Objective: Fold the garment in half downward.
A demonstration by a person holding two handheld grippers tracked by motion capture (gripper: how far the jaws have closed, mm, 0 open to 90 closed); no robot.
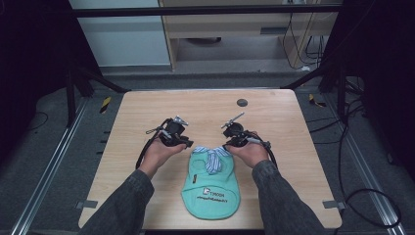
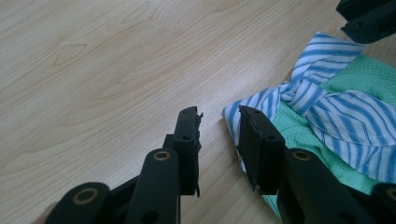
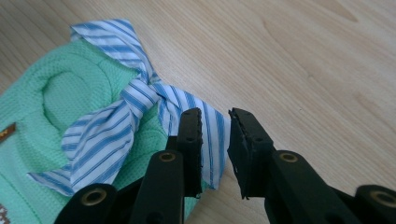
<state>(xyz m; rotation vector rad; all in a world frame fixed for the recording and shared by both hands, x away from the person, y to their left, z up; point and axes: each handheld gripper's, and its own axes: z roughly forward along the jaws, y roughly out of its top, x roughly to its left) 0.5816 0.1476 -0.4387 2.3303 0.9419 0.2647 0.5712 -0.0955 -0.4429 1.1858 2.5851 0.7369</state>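
Both sets of fingers are parted a little, nothing between them. The left gripper (image 2: 218, 122) sits right at the striped collar's (image 2: 327, 107) corner, one finger over the fabric edge. The right gripper (image 3: 215, 122) is just over the collar's other end. The green bib-like garment (image 1: 211, 188) lies flat on the tabletop (image 1: 147, 105), near the front edge, its collar end between the two hands.

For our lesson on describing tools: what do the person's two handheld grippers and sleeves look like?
Both the left gripper and the right gripper are black, each with a small silver-grey part on top and a black cable looping from it. Up close, the jaws are flat black blocks on rounded black arms with brass-coloured pivot rings. The person wears dark grey sleeves.
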